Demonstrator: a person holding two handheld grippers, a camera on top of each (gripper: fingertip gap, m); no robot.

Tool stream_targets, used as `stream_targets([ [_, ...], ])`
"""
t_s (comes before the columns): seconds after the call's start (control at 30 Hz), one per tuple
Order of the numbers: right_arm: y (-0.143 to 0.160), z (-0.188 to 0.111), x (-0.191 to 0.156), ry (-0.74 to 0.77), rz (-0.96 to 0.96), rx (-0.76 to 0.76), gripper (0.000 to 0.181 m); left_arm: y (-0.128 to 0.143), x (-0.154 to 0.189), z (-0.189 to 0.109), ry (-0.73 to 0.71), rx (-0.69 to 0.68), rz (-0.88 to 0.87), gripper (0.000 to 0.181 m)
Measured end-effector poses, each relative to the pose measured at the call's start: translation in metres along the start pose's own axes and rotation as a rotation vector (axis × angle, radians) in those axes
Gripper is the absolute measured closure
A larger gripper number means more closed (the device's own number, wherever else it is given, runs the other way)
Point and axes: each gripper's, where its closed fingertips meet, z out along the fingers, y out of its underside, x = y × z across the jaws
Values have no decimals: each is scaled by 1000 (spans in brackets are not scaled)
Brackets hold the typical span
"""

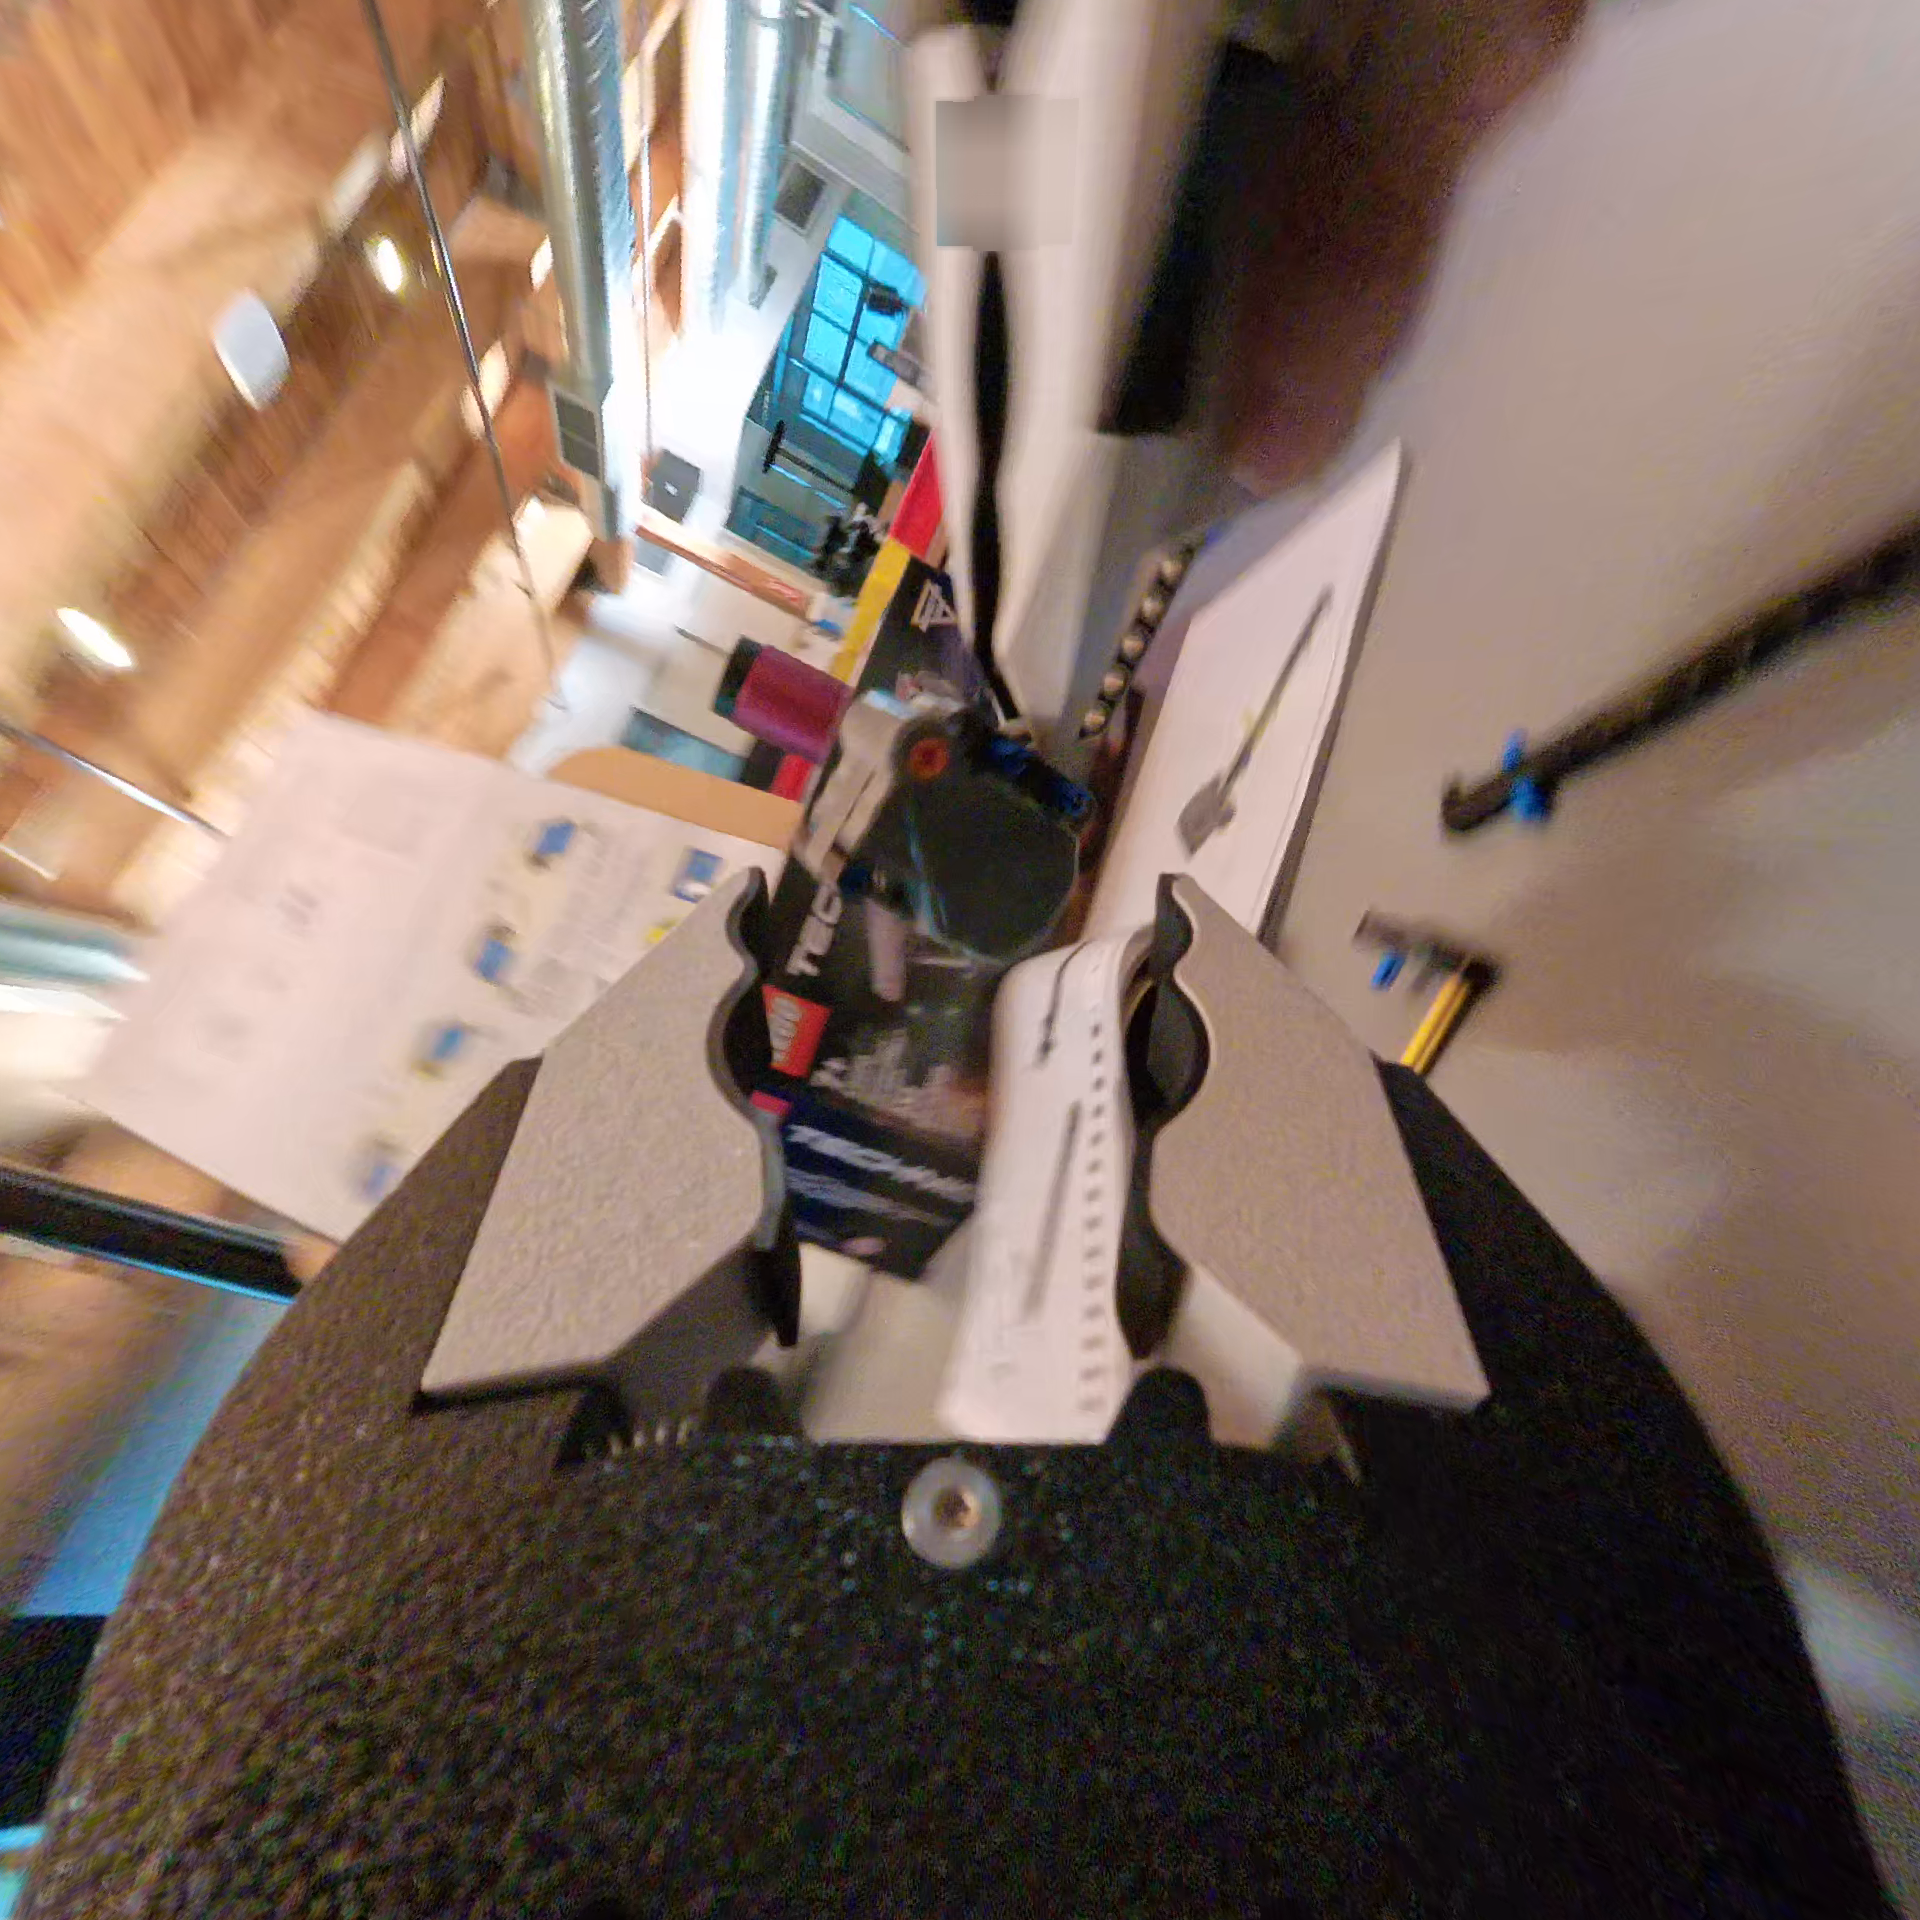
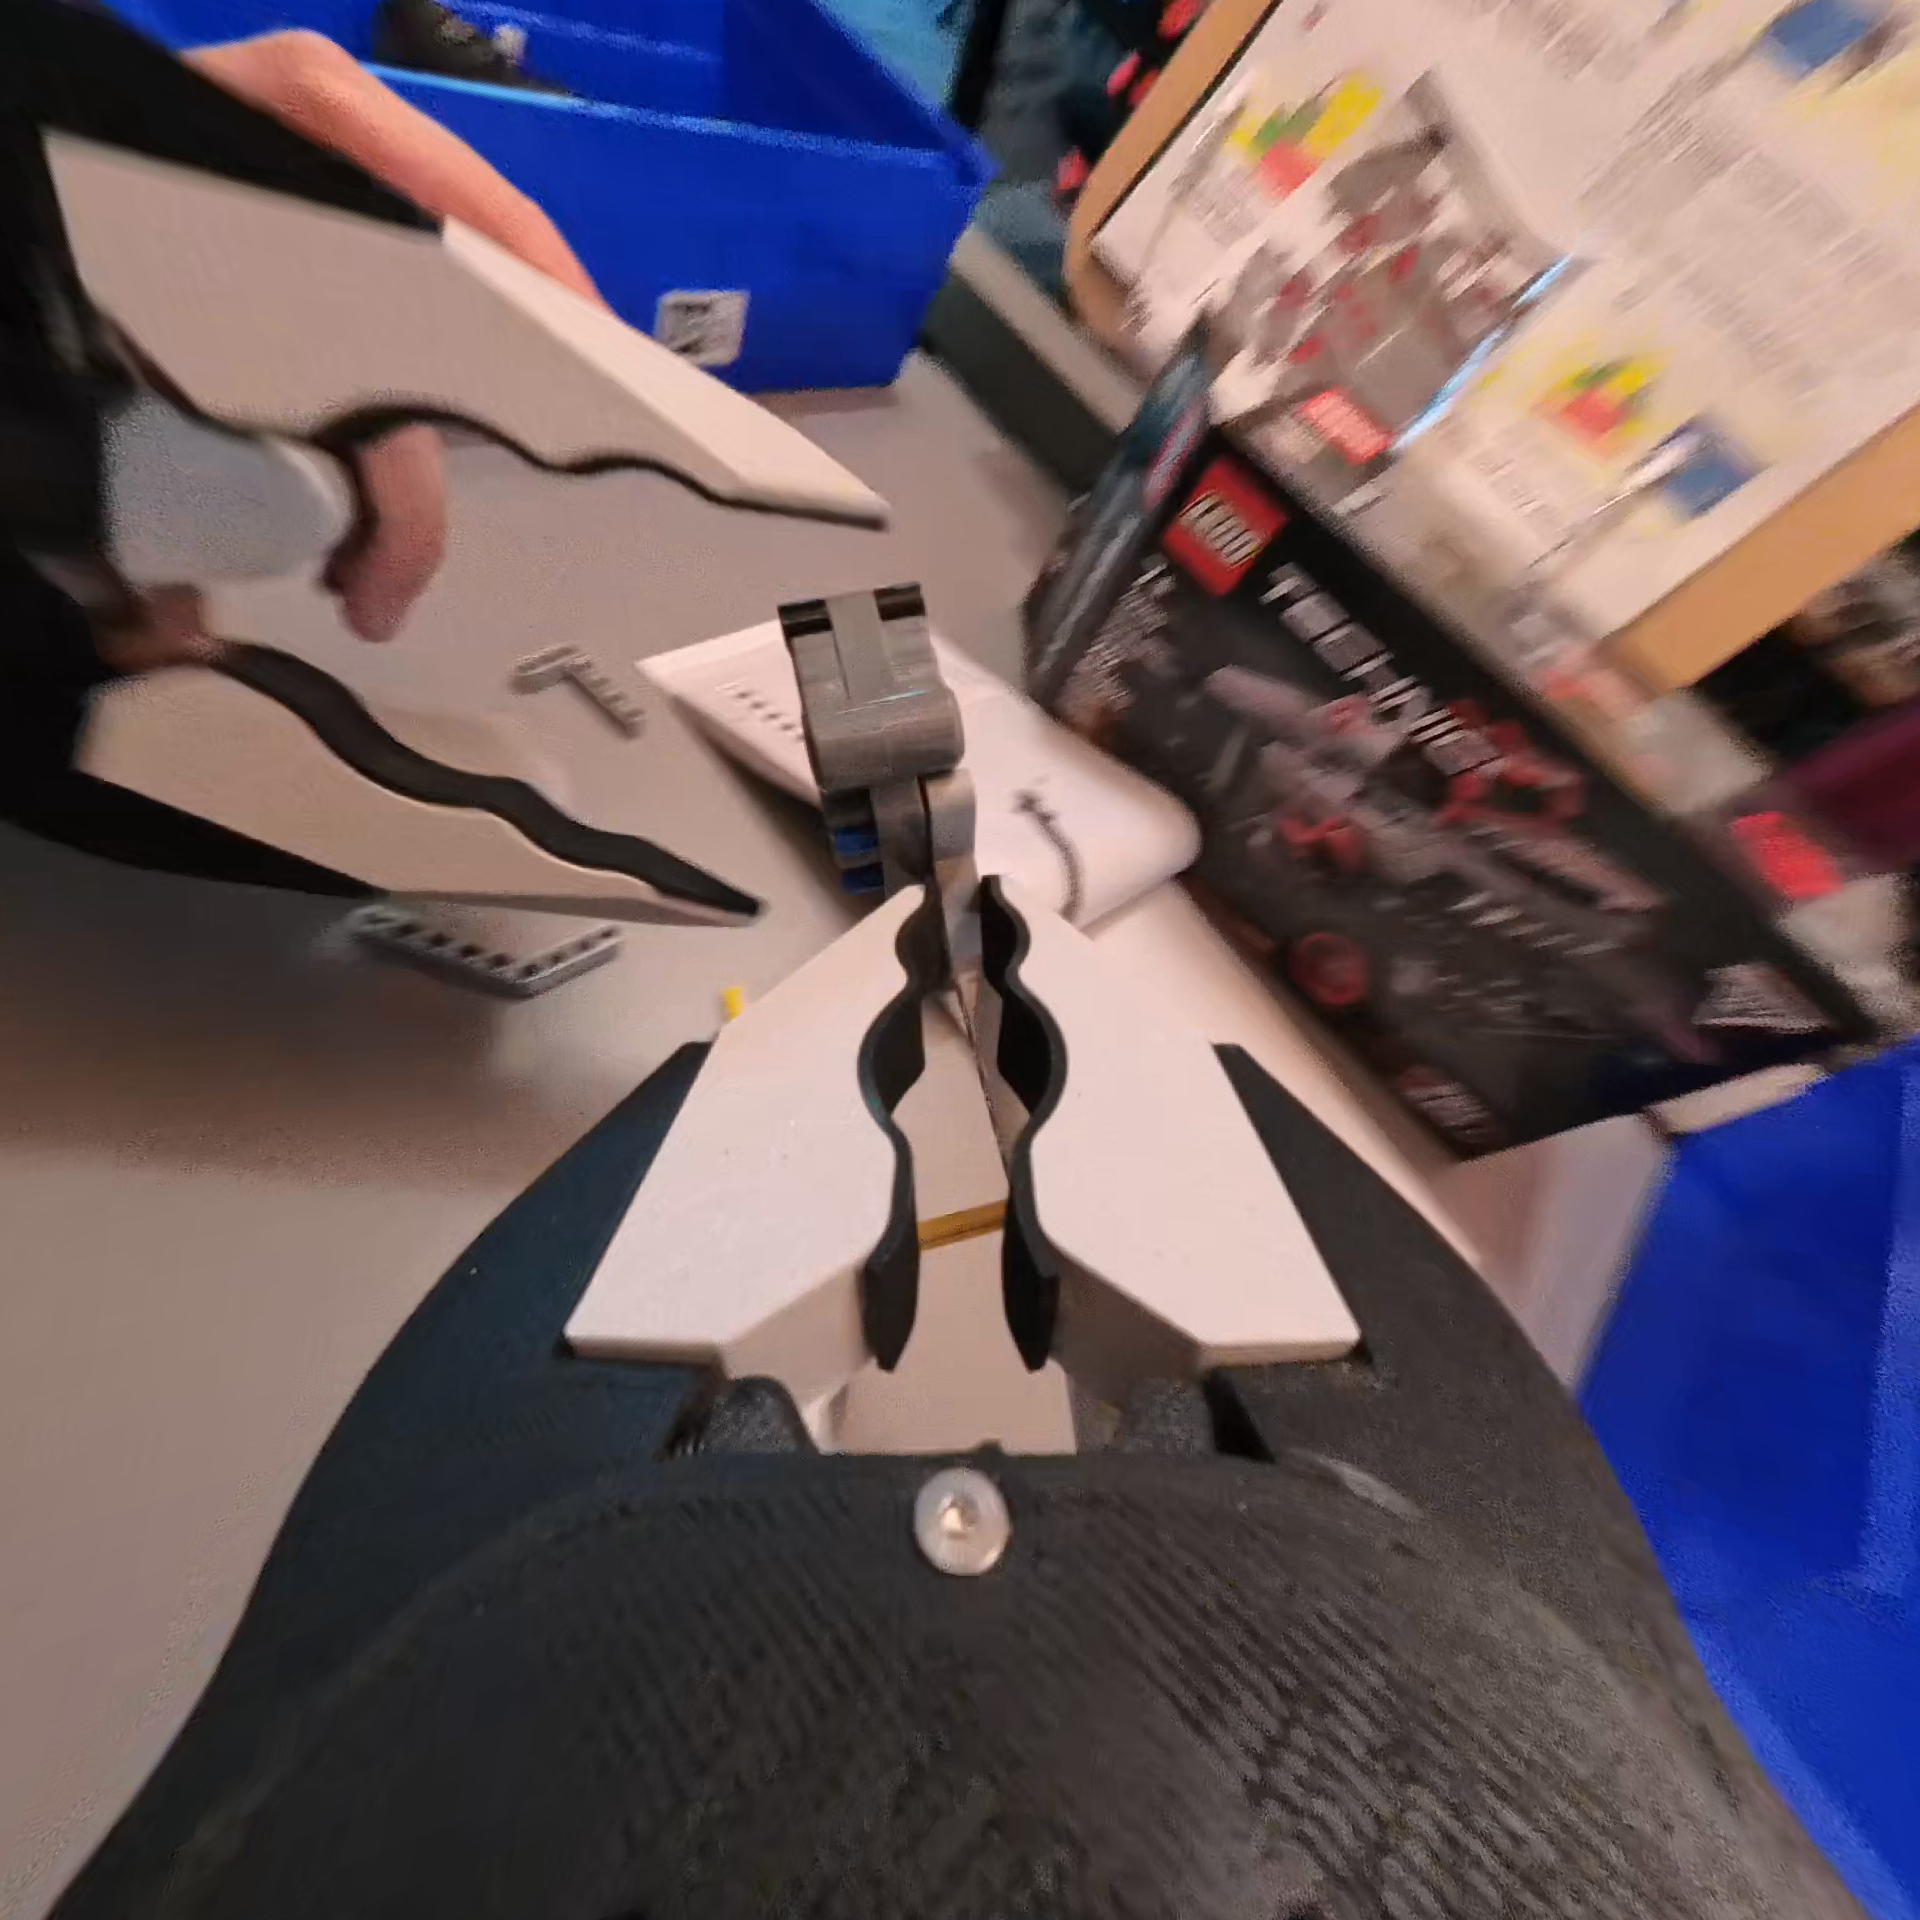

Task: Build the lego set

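My right gripper (image 2: 956, 899) is shut at its tips on the bottom of a grey lego assembly (image 2: 878, 717), which has a black top and blue pins and stands up above the table. My left gripper (image 2: 821, 712) comes in from the left with its jaws wide apart and empty, the tips just left of the assembly. In its own view the left gripper (image 1: 961, 894) is open, with the dark lego box (image 1: 883, 1039) and a white paper bag (image 1: 1049, 1143) seen between the fingers. That view is rolled and blurred.
A grey T-shaped beam (image 2: 577, 681) and a long grey beam (image 2: 488, 951) lie on the table. A white paper bag (image 2: 1039, 821) lies behind the assembly and the lego box (image 2: 1403, 831) to the right. Blue bins (image 2: 727, 187) (image 2: 1766, 1351) and an instruction sheet (image 2: 1455, 260) surround them.
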Motion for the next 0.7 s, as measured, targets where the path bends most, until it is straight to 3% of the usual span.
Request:
stream_targets([
  [0.17,-37,-15,15,280,-303,186,175,-22,-23,-11,341,264,-1123,96],
  [0.2,-42,-15,8,278,-373,209,176,-22,-29,-13,407,314,-1295,88],
  [0.27,-52,-18,0,333,-481,270,175,-19,-37,-17,497,394,-1501,87],
  [0.33,-57,-14,-20,286,-579,316,176,-23,-34,-22,572,418,-1519,94],
  [0.43,-56,-9,-40,250,-720,325,175,-32,-7,-29,729,331,-1339,89],
  [0.6,-54,-12,-55,232,-901,385,176,-36,3,-40,797,339,-1213,123],
  [0.7,-55,-12,-59,242,-932,410,176,-34,9,-43,841,313,-1193,124],
])
